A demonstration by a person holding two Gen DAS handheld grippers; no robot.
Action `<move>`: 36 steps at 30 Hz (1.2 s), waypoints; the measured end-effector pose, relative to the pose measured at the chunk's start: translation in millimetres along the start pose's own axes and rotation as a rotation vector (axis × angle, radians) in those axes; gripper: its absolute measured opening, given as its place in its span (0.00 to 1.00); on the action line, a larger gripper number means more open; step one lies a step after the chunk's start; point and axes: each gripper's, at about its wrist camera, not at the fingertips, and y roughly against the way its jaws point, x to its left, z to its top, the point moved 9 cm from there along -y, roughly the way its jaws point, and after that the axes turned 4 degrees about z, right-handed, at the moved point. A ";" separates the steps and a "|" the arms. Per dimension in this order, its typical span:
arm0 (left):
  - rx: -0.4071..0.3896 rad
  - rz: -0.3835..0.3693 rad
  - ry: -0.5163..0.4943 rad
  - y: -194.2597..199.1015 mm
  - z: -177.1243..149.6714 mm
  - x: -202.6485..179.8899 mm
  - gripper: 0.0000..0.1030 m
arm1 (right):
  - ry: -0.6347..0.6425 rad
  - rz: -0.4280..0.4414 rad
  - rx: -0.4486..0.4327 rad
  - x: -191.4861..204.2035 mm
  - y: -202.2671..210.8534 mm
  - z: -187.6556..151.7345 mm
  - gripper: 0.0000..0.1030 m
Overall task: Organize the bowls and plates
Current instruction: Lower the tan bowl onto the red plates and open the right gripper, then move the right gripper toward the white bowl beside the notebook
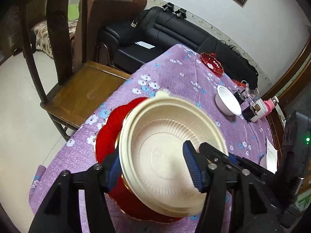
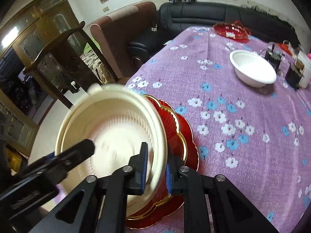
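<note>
Cream bowl [image 1: 171,155] is sitting on top of the red plates [image 1: 108,136] at the near edge of the table [image 1: 175,73], purple floral cloth under it all. Left gripper [image 1: 153,167] is straddling the bowl's near rim w/ jaws standing wide, one blue pad outside the wall, the other over the inside, neither pressing, so it's open around the rim, not gripping. Right gripper [image 2: 155,172] is sitting on the bowl's right rim, pads close either side of the wall; looks like it's pinching the cream bowl [image 2: 114,136], tho motion blur is making contact hard to call for sure. Red plates [image 2: 178,136] are showing gold scalloped edges under the bowl. Further back, white bowl [image 2: 252,69] is resting alone mid-table, & a red glass dish [image 2: 229,30] is sitting near the far edge by the black sofa [image 2: 213,13].
</note>
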 end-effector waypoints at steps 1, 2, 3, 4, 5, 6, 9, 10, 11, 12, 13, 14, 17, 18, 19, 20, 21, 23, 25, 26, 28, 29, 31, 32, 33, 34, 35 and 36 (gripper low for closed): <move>-0.010 0.007 -0.002 3.2 1.3 0.3 0.59 | 0.001 0.001 -0.014 0.9 3.0 0.5 0.20; -0.021 0.013 -0.006 6.7 1.7 0.0 0.59 | 0.003 0.007 -0.033 2.0 7.9 1.1 0.20; -0.036 0.020 -0.011 11.0 2.5 0.4 0.59 | 0.003 0.011 -0.055 2.7 14.0 2.4 0.21; -0.058 0.031 -0.016 17.8 3.1 0.9 0.59 | 0.005 0.013 -0.075 2.9 19.7 3.7 0.21; -0.082 0.043 -0.019 25.5 3.1 1.1 0.59 | 0.008 0.008 -0.105 2.8 29.1 5.3 0.22; -0.116 0.056 -0.022 35.9 2.6 1.1 0.59 | 0.011 0.002 -0.132 3.3 37.6 6.0 0.23; -0.224 0.099 -0.039 72.0 -2.3 -1.9 0.65 | 0.028 -0.048 -0.230 -0.5 73.6 2.8 0.35; -0.268 0.114 -0.042 86.3 -5.2 -4.2 0.73 | 0.042 -0.083 -0.263 -3.3 87.0 -0.2 0.39; -0.306 0.127 -0.042 97.9 -7.8 -5.2 0.77 | 0.060 -0.116 -0.299 -6.3 101.7 -4.0 0.46; -0.355 0.144 -0.040 112.6 -12.5 -7.9 0.86 | 0.077 -0.142 -0.324 -8.2 112.5 -7.5 0.53; -0.418 0.156 -0.042 129.6 -18.5 -13.2 0.93 | 0.097 -0.184 -0.355 -12.3 125.6 -12.1 0.56; -0.472 0.164 -0.049 143.4 -24.2 -19.2 0.95 | 0.115 -0.237 -0.390 -17.7 139.7 -16.9 0.62; -0.583 0.185 -0.081 171.2 -42.3 -42.3 0.99 | 0.140 -0.325 -0.463 -31.5 172.9 -29.4 0.70; -0.599 0.189 -0.095 175.5 -48.6 -51.4 0.99 | 0.138 -0.351 -0.481 -38.1 184.3 -34.8 0.74; -0.602 0.190 -0.108 177.1 -54.0 -59.5 0.99 | 0.135 -0.359 -0.490 -41.9 192.0 -38.4 0.75; -0.599 0.187 -0.120 177.0 -58.1 -66.5 0.99 | 0.127 -0.370 -0.497 -48.0 199.9 -42.7 0.75; -0.593 0.185 -0.132 176.2 -61.8 -73.0 0.99 | 0.118 -0.381 -0.503 -54.0 207.1 -46.1 0.75; -0.572 0.176 -0.173 172.6 -71.9 -90.0 0.99 | 0.104 -0.399 -0.509 -65.8 219.3 -51.7 0.76; -0.553 0.171 -0.206 168.5 -77.9 -103.4 0.99 | 0.092 -0.418 -0.516 -74.3 229.1 -57.7 0.76; -0.538 0.164 -0.226 165.3 -81.2 -111.3 0.99 | 0.085 -0.424 -0.519 -78.9 233.7 -60.7 0.76; -0.525 0.164 -0.249 163.6 -87.9 -120.9 0.99 | 0.071 -0.439 -0.524 -88.6 238.8 -64.1 0.76; -0.520 0.165 -0.259 162.3 -90.0 -125.5 0.99 | 0.060 -0.445 -0.524 -94.0 241.6 -66.0 0.76; -0.518 0.165 -0.272 161.5 -95.6 -133.5 0.99 | 0.045 -0.450 -0.529 -102.8 247.6 -70.3 0.76; -0.517 0.164 -0.277 160.8 -97.1 -135.4 0.99 | 0.038 -0.455 -0.528 -106.9 249.3 -71.4 0.76; -0.515 0.164 -0.283 159.7 -98.6 -138.1 0.99 | 0.033 -0.460 -0.528 -110.3 250.2 -72.3 0.76; -0.510 0.164 -0.291 158.0 -99.7 -142.5 0.99 | 0.028 -0.466 -0.528 -114.5 251.3 -73.7 0.76; -0.508 0.164 -0.295 156.9 -100.4 -143.8 0.99 | 0.025 -0.470 -0.529 -117.7 252.4 -74.3 0.76; -0.505 0.165 -0.301 156.0 -102.2 -145.8 0.99 | 0.021 -0.473 -0.528 -120.7 253.0 -74.7 0.76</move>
